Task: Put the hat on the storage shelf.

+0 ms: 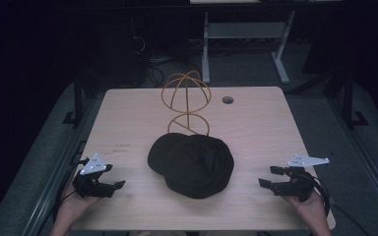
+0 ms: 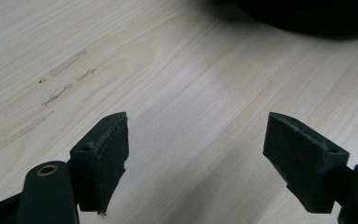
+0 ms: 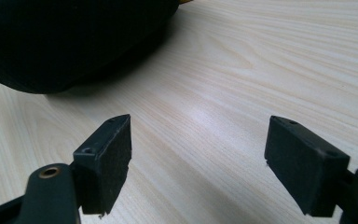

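**Cap and stand — approach stage**

Table (image 1: 128, 113): bears all. Black cap (image 1: 192, 164): mid-table, just before the wire stand (image 1: 187, 101). Left gripper (image 1: 119, 185), right gripper (image 1: 265, 177): flanking the cap, well apart from it, jaws wide, empty. Next, likely — close in on the cap.

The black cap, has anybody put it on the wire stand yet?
Not yet. The black cap lies flat on the table, in front of the orange wire stand, which is bare. The left hand-held gripper and right hand-held gripper sit open, holding nothing. Grabbing and placing the cap likely remain.
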A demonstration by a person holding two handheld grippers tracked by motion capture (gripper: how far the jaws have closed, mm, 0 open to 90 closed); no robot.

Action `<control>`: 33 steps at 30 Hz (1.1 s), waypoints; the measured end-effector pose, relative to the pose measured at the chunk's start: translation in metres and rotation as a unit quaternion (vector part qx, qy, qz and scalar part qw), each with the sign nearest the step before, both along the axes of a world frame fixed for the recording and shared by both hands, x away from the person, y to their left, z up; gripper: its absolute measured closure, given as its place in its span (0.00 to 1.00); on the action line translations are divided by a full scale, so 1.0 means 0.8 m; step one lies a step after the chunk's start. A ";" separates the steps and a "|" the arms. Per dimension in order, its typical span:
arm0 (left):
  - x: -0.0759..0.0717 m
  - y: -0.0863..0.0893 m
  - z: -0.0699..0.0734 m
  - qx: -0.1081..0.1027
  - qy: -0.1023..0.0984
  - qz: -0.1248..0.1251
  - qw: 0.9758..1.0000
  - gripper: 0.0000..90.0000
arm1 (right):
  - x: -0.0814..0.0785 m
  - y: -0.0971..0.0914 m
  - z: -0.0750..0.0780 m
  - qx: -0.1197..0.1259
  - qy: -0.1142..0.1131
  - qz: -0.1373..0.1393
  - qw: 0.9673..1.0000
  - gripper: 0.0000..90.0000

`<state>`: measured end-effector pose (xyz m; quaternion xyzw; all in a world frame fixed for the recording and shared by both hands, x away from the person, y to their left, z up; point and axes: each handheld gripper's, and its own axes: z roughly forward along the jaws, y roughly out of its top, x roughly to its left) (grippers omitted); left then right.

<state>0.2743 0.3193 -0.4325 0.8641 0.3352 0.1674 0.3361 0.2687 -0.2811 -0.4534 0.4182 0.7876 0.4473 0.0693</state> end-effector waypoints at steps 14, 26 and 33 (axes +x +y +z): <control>-0.009 -0.013 0.018 -0.023 -0.005 -0.013 1.000 0.22 | -0.002 0.003 0.004 0.003 -0.012 0.008 1.000 0.25; -0.011 -0.034 0.042 -0.037 -0.022 -0.044 0.998 0.22 | -0.003 0.006 0.006 0.004 -0.012 0.007 1.000 0.25; -0.011 -0.055 0.055 -0.039 -0.027 -0.069 0.996 0.22 | -0.003 0.006 0.007 0.007 -0.012 0.009 1.000 0.25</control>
